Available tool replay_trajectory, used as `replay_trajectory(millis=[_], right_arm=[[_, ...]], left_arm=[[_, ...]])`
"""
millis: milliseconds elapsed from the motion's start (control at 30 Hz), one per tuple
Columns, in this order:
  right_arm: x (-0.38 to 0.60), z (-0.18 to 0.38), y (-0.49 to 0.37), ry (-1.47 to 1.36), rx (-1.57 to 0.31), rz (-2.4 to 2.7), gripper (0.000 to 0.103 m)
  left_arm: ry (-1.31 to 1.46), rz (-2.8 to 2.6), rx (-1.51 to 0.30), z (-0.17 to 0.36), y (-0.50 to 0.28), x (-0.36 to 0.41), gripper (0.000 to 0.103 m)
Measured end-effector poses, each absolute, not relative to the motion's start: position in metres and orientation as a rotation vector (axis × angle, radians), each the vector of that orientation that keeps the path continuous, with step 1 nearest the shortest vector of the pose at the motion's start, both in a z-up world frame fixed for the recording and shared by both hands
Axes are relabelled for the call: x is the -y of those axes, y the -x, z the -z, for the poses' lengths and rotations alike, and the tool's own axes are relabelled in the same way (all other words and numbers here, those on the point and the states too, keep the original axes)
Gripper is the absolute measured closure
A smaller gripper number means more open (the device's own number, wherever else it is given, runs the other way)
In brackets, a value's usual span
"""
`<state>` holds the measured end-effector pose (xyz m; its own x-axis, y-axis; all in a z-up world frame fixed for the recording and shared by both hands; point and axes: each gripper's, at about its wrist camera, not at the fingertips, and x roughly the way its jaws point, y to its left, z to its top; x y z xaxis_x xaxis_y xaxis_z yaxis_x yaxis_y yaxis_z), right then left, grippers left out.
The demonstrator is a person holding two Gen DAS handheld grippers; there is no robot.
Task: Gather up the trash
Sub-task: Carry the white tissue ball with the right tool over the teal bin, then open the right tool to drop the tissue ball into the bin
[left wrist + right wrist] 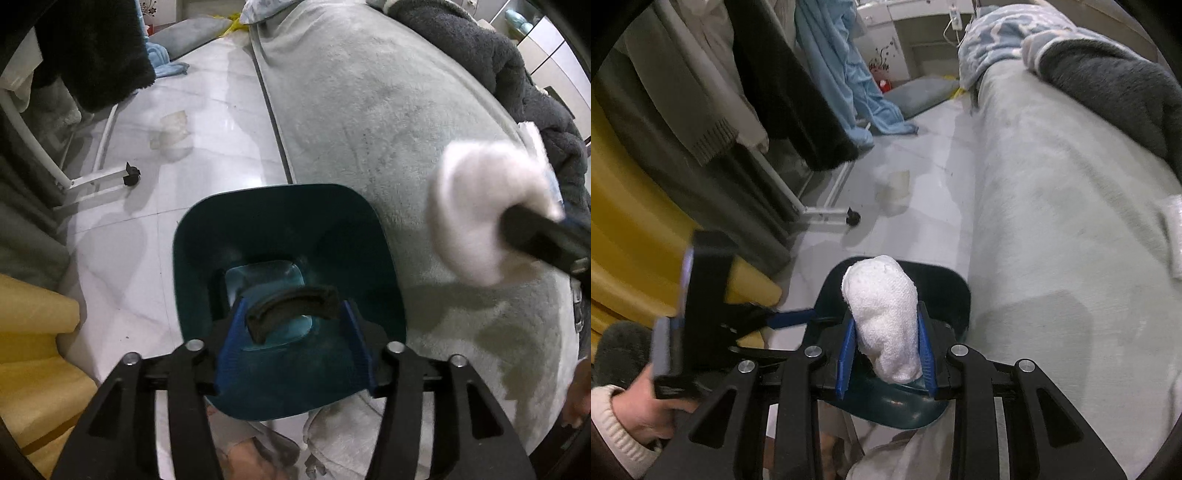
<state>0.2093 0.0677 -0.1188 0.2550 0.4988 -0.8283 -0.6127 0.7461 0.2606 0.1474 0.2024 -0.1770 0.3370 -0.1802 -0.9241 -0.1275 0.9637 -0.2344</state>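
Observation:
My left gripper [295, 325] is shut on the near rim of a dark teal trash bin [280, 236], holding it over the floor beside the bed. The bin's inside looks empty down to its pale bottom. My right gripper [886, 332] is shut on a crumpled white paper towel [882, 314] and holds it just above the bin [945, 291]. In the left wrist view the towel [476, 210] and the right gripper's fingers [535, 236] hang at the right, over the bed edge. The left gripper's body [701, 302] shows at the left in the right wrist view.
A grey-green blanket covers the bed [369, 110] on the right, with a dark blanket [498, 66] on it. A stained patch [171, 133] lies on the white tile floor. A white rack foot [110, 177] and hanging clothes [768, 74] stand at the left, beside a yellow cloth [33, 350].

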Motion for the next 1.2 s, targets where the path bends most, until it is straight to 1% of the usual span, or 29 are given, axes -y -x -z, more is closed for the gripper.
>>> replay_trajectory(millis=[33, 100, 167, 200, 267, 500, 567, 700, 767, 800, 867, 900, 933, 1000, 1133, 1200], right_arm=[[-0.07, 0.124, -0.21, 0.131, -1.084, -0.754, 0.072], [-0.074, 0.133, -0.212, 0.139, -1.108, -0.746, 0.072], [-0.077, 0.139, -0.214, 0.144, -1.126, -0.738, 0.072], [-0.078, 0.143, -0.215, 0.144, -1.136, -0.735, 0.072], [-0.081, 0.149, -0.216, 0.147, -1.152, -0.729, 0.072], [-0.095, 0.17, -0.219, 0.176, -1.194, -0.718, 0.072], [-0.098, 0.176, -0.217, 0.185, -1.207, -0.715, 0.072], [-0.105, 0.19, -0.212, 0.219, -1.233, -0.713, 0.07], [-0.109, 0.198, -0.211, 0.232, -1.242, -0.711, 0.07], [-0.11, 0.2, -0.21, 0.24, -1.246, -0.708, 0.068], [-0.111, 0.206, -0.208, 0.253, -1.255, -0.707, 0.061], [-0.111, 0.209, -0.207, 0.256, -1.259, -0.705, 0.052], [-0.112, 0.212, -0.208, 0.258, -1.261, -0.703, 0.045], [-0.112, 0.214, -0.206, 0.268, -1.259, -0.709, 0.04], [-0.117, 0.21, -0.201, 0.253, -1.253, -0.742, 0.02], [-0.119, 0.206, -0.196, 0.261, -1.243, -0.76, 0.014]], left_arm=[[0.289, 0.033, -1.224, 0.176, -0.147, -0.204, 0.034], [0.279, 0.023, -1.199, 0.169, -0.143, -0.209, 0.03], [0.276, 0.016, -1.169, 0.16, -0.14, -0.213, 0.021], [0.277, 0.015, -1.157, 0.157, -0.139, -0.215, 0.02], [0.275, 0.004, -1.129, 0.149, -0.135, -0.218, 0.013], [0.245, -0.046, -1.003, 0.117, -0.122, -0.228, 0.01], [0.228, -0.071, -0.961, 0.108, -0.118, -0.232, 0.007], [0.206, -0.103, -0.88, 0.089, -0.112, -0.241, 0.007], [0.204, -0.11, -0.869, 0.084, -0.111, -0.244, 0.007], [0.2, -0.114, -0.859, 0.081, -0.111, -0.245, 0.007], [0.204, -0.113, -0.841, 0.076, -0.11, -0.246, 0.007], [0.211, -0.107, -0.831, 0.072, -0.109, -0.247, 0.007], [0.219, -0.104, -0.813, 0.067, -0.108, -0.249, 0.006], [0.231, -0.103, -0.771, 0.056, -0.105, -0.251, 0.005], [0.242, -0.106, -0.697, 0.038, -0.101, -0.251, 0.005], [0.226, -0.118, -0.655, 0.026, -0.098, -0.248, 0.005]])
